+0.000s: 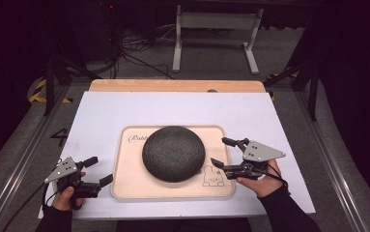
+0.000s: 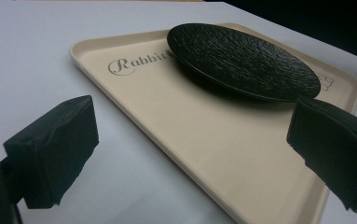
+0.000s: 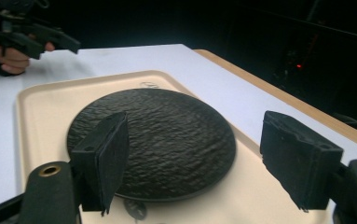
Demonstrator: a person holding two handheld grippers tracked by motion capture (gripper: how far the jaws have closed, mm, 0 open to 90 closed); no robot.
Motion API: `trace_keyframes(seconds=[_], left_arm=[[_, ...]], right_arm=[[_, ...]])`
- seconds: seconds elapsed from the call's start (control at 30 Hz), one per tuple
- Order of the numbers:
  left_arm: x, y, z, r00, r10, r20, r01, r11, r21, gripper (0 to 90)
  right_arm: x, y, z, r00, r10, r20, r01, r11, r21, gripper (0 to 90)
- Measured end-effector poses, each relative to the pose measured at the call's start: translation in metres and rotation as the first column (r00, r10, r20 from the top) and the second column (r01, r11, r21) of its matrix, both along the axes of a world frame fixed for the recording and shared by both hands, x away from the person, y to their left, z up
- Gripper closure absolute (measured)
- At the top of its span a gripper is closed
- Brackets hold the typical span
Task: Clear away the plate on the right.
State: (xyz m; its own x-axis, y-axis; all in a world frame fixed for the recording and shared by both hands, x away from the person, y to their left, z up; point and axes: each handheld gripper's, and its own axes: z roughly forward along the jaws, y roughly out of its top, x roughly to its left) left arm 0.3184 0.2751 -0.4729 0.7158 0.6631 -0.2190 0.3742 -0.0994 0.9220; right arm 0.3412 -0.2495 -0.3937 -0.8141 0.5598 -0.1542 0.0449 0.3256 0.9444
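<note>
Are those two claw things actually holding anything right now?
No. Both the left gripper and right gripper have open jaws with nothing between them; the black plate lies untouched.

Rough matt black plate (image 3: 153, 140), smooth cream tray (image 2: 204, 140), perhaps plastic

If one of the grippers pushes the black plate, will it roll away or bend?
Probably neither. The black plate lies flat on the tray, so it would likely slide, not roll. It looks stiff and stone-like, so bending seems unlikely; it might chip if dropped. Its rough texture may help the jaws hold it.
</note>
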Motion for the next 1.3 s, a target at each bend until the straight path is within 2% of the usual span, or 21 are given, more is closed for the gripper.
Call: trace_keyframes(seconds=[0.17, 0.4, 0.63, 1.03, 1.2, 1.3], left_arm=[[0.000, 0.000, 0.000, 1.0000, -0.001, -0.001, 0.001, 1.0000, 0.000, 2.6], [0.000, 0.000, 0.000, 1.0000, 0.001, 0.000, -0.001, 1.0000, 0.001, 2.6], [0.000, 0.000, 0.000, 1.0000, 0.001, -0.001, -0.001, 1.0000, 0.001, 2.6], [0.000, 0.000, 0.000, 1.0000, 0.000, -0.002, 0.000, 1.0000, 0.001, 2.6], [0.000, 0.000, 0.000, 1.0000, 0.001, -0.001, -0.001, 1.0000, 0.002, 2.6], [0.000, 0.000, 0.000, 1.0000, 0.001, -0.001, -0.001, 1.0000, 0.002, 2.6]], right_arm=[[0.003, -0.027, -0.007, 0.9973, -0.072, -0.013, 0.073, 0.9963, 0.046, 25.4], [0.005, -0.055, -0.021, 0.9934, -0.110, -0.032, 0.112, 0.9911, 0.071, 24.8], [0.005, -0.080, -0.037, 0.9849, -0.162, -0.061, 0.167, 0.9804, 0.104, 24.8], [0.005, -0.093, -0.052, 0.9766, -0.193, -0.095, 0.203, 0.9725, 0.113, 23.8], [0.006, -0.094, -0.059, 0.9689, -0.216, -0.121, 0.226, 0.9710, 0.078, 21.4], [0.006, -0.095, -0.060, 0.9670, -0.220, -0.128, 0.232, 0.9689, 0.085, 20.7]])
